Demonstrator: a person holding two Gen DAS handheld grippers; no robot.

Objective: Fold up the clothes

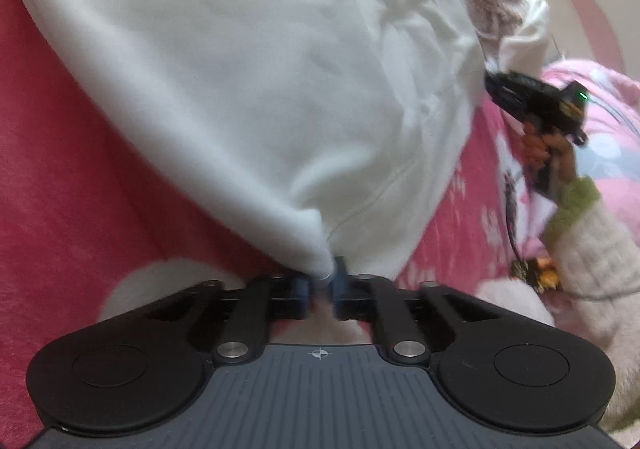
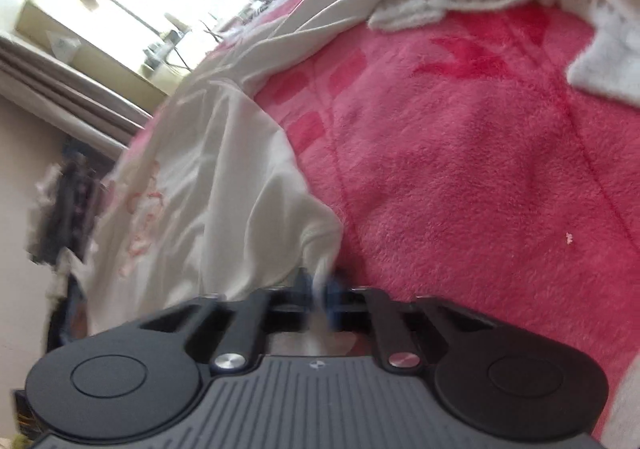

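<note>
Both the left gripper (image 1: 323, 285) and right gripper (image 2: 320, 289) were clamped on corners of the white garment (image 1: 260, 89) over the pink blanket (image 2: 460, 169), and such thin pinches risked slipping if pulled unevenly.

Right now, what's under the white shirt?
A fuzzy pink blanket lies under the white shirt, showing all around it. Whatever lies beneath the shirt's middle is covered. Both tongs, left and right, pinch its corners.
</note>
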